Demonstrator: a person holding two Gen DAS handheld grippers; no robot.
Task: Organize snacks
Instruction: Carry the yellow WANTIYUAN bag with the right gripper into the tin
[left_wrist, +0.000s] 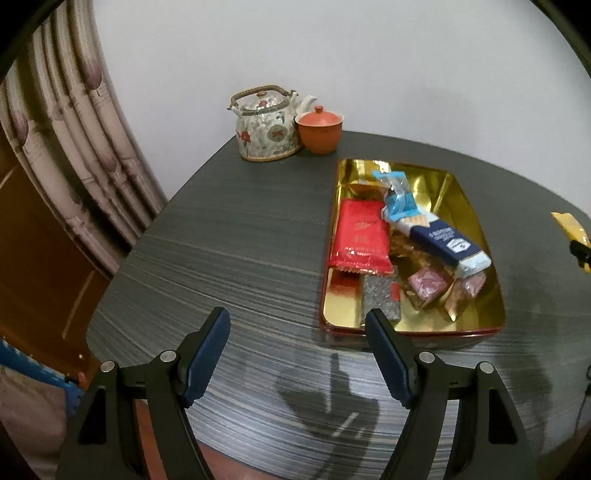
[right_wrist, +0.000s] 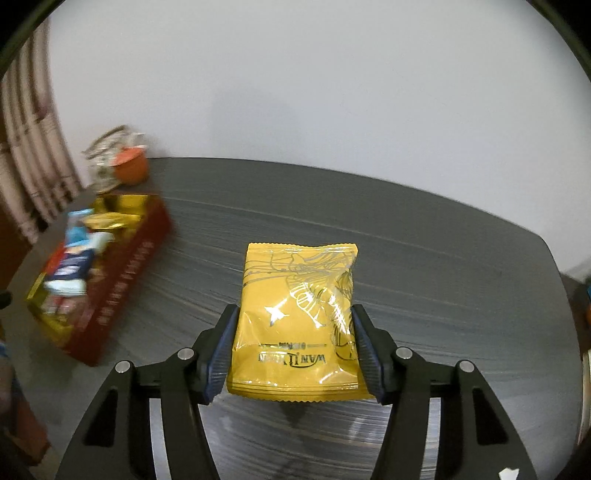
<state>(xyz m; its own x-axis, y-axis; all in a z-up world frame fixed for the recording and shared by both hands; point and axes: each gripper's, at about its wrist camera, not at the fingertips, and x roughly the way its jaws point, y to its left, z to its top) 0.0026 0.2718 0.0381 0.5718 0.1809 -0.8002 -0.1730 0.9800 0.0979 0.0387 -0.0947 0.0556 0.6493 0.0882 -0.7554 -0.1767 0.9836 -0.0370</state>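
Two grippers: the right gripper (right_wrist: 293, 350) clamps a yellow snack packet (right_wrist: 295, 317), the left gripper (left_wrist: 297, 354) gapes empty beside the gold tray (left_wrist: 476, 206).

Dim fisheye views, glare on gold tray (left_wrist: 476, 206), perhaps motion-blurred left edge

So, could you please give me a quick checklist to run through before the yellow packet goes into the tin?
1. Right claw grips the yellow packet: ok, pads press both its sides.
2. Packet clear of the table: ok, its shadow lies below it.
3. Room in the tin: ok, bare gold shows by the far right wall; the rest is crowded.
4. Left claw out of the way: not ok, it is open and empty, but one finger overlaps the tin's near rim.
5. Teapot and cup away from the tin: ok.
6. Packet intact: cannot tell.
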